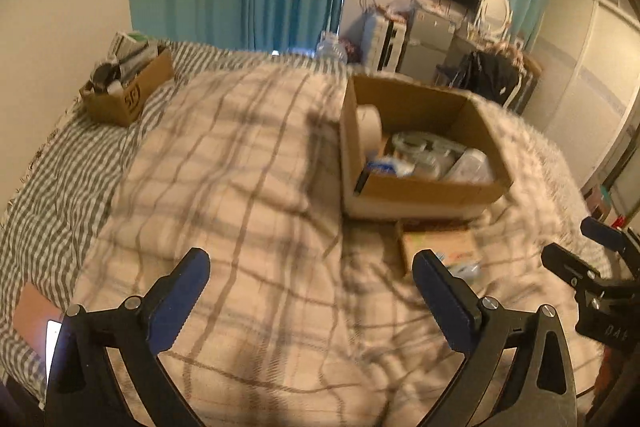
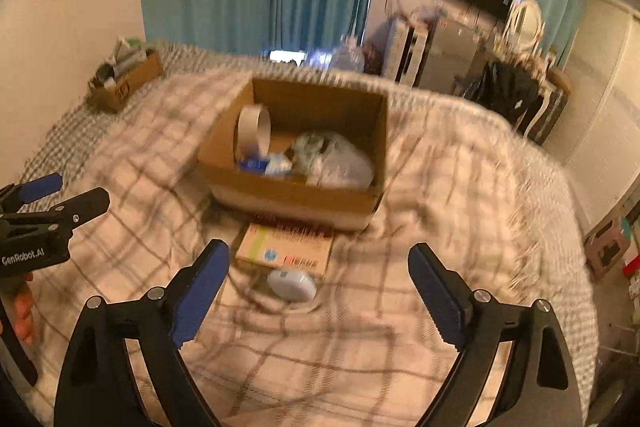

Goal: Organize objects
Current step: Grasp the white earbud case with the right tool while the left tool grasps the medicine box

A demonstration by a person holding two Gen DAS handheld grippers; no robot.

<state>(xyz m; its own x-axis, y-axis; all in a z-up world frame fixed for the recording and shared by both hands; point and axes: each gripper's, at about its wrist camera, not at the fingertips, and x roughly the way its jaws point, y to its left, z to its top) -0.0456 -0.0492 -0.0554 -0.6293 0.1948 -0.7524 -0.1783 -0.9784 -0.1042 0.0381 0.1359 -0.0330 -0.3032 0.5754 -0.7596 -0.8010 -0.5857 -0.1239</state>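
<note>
An open cardboard box (image 2: 280, 193) stands on the plaid blanket, holding a tape roll (image 2: 255, 130), plastic bags (image 2: 340, 159) and small blue items. It also shows in the left wrist view (image 1: 424, 189). In front of it lie a flat printed carton (image 2: 286, 247) and a small white oval object (image 2: 291, 285). My right gripper (image 2: 318, 267) is open and empty, just short of the oval object. My left gripper (image 1: 310, 279) is open and empty over bare blanket, left of the carton (image 1: 438, 243).
A second cardboard box (image 1: 124, 95) full of items sits at the far left of the bed on the striped sheet. A phone (image 1: 52, 337) lies at the near left edge. Blue curtains, a TV, a dresser and a mirror stand beyond the bed.
</note>
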